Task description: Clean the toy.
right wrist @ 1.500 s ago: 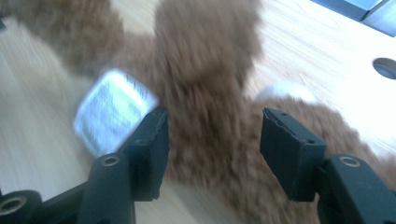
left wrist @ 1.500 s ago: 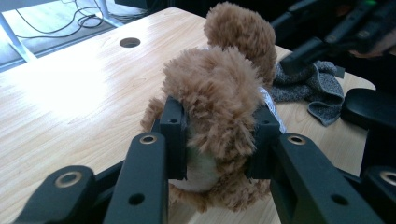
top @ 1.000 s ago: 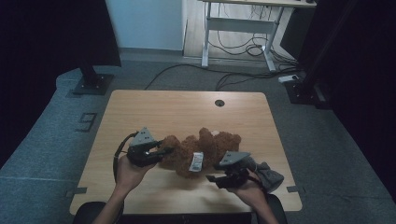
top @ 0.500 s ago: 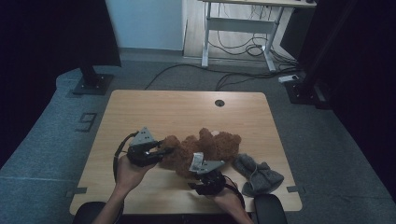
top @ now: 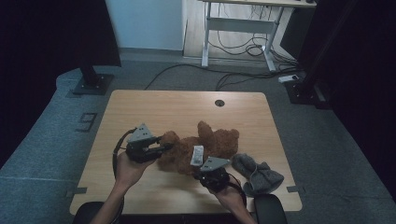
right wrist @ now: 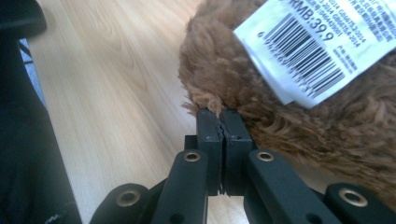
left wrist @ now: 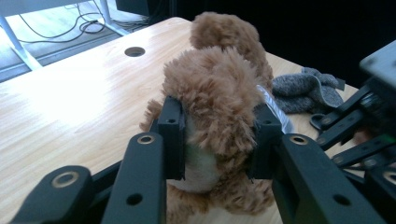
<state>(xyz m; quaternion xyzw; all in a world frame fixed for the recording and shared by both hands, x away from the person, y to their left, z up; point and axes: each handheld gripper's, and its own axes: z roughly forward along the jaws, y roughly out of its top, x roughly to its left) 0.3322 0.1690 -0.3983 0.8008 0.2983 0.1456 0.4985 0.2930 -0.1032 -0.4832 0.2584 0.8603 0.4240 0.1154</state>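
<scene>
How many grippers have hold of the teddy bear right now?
2: the left gripper clamps the teddy bear at its left end; the right gripper has just closed, pinching a tuft of fur at its near edge.

The left gripper's (left wrist: 217,140) pads hide the bear's (left wrist: 219,84) limb; beyond it, the sock (left wrist: 306,91) is half-covered.

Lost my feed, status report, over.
Left gripper clamped on brown plush teddy bear. Right gripper just closed, pinching its fur. Grey knit cloth beside, clear.
</scene>
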